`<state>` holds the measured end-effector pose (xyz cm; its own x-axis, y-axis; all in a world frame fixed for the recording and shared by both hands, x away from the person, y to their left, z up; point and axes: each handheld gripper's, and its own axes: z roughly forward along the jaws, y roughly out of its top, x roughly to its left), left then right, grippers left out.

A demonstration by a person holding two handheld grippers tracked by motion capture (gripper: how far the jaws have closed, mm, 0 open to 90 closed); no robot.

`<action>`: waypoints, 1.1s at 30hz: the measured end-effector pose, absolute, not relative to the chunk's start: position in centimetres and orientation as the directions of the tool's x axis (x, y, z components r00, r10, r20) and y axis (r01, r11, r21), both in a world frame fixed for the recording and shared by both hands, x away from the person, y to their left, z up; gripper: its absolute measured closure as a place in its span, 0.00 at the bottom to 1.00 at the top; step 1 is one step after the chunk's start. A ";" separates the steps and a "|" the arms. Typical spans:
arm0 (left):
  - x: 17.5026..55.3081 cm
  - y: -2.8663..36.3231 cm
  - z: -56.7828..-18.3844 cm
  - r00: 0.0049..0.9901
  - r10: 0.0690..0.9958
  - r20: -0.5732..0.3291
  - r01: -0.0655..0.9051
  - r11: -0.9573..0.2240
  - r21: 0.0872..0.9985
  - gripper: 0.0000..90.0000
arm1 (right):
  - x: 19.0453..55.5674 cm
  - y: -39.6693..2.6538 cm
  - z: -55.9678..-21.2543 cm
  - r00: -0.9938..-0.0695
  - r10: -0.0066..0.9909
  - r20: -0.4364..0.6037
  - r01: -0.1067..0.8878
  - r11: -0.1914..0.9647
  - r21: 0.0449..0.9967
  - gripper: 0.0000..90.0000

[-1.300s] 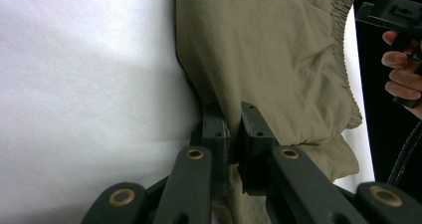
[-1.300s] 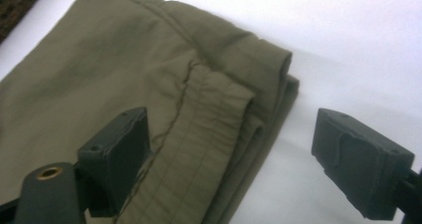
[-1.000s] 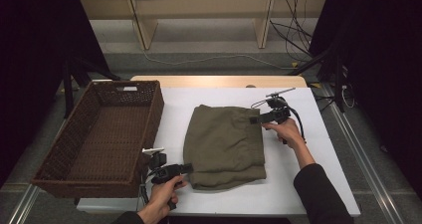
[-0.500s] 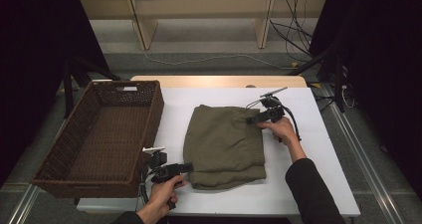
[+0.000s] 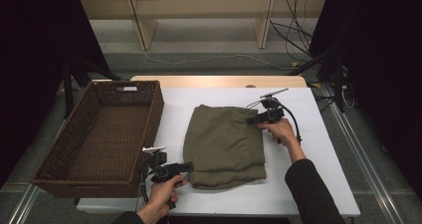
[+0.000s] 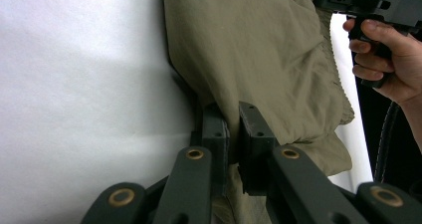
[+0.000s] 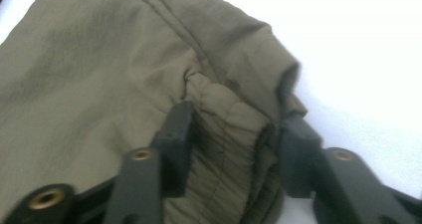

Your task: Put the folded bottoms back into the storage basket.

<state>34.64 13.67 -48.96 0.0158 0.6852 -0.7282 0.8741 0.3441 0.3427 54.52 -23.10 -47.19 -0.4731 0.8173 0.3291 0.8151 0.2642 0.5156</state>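
One folded olive garment (image 5: 225,144) lay at centre frame on the white table (image 5: 308,184), with two grippers at opposite corners.

In the high view, the left gripper (image 5: 185,167), held by the left hand (image 5: 161,194) entering from the bottom edge, met the garment's lower-left corner; its own view showed the jaws closed tight on that fabric edge. The right gripper (image 5: 250,119), in the right hand (image 5: 281,132) with forearm angled up from lower right, reached the upper-right corner, jaws parted around the bunched waistband, not pinching. One empty wicker basket (image 5: 50,176) stood at left.
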 end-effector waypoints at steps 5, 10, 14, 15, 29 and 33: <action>34.7 13.7 -48.8 0.024 0.686 -0.727 0.872 0.341 0.351 0.93 | 54.2 -22.9 -46.8 -0.489 0.808 0.330 0.802 0.267 0.534 0.85; 34.7 13.8 -47.9 0.069 0.686 -0.724 0.860 0.327 0.392 0.94 | 53.7 -22.9 -45.9 -0.504 0.796 0.335 0.785 0.260 0.563 0.88; 34.7 13.9 -47.2 0.090 0.674 -0.734 0.852 0.329 0.407 0.94 | 53.3 -23.2 -44.7 -0.514 0.782 0.353 0.768 0.237 0.594 0.89; 34.7 13.9 -47.0 0.098 0.673 -0.733 0.849 0.327 0.414 0.94 | 53.2 -23.2 -44.4 -0.521 0.775 0.359 0.760 0.229 0.609 0.89; 34.1 13.9 -44.2 0.200 0.673 -0.713 0.807 0.300 0.509 0.94 | 52.0 -23.5 -41.2 -0.543 0.758 0.361 0.714 0.192 0.673 0.90; 33.9 14.2 -43.3 0.223 0.665 -0.713 0.794 0.300 0.528 0.94 | 51.8 -23.5 -40.2 -0.550 0.753 0.361 0.704 0.185 0.686 0.90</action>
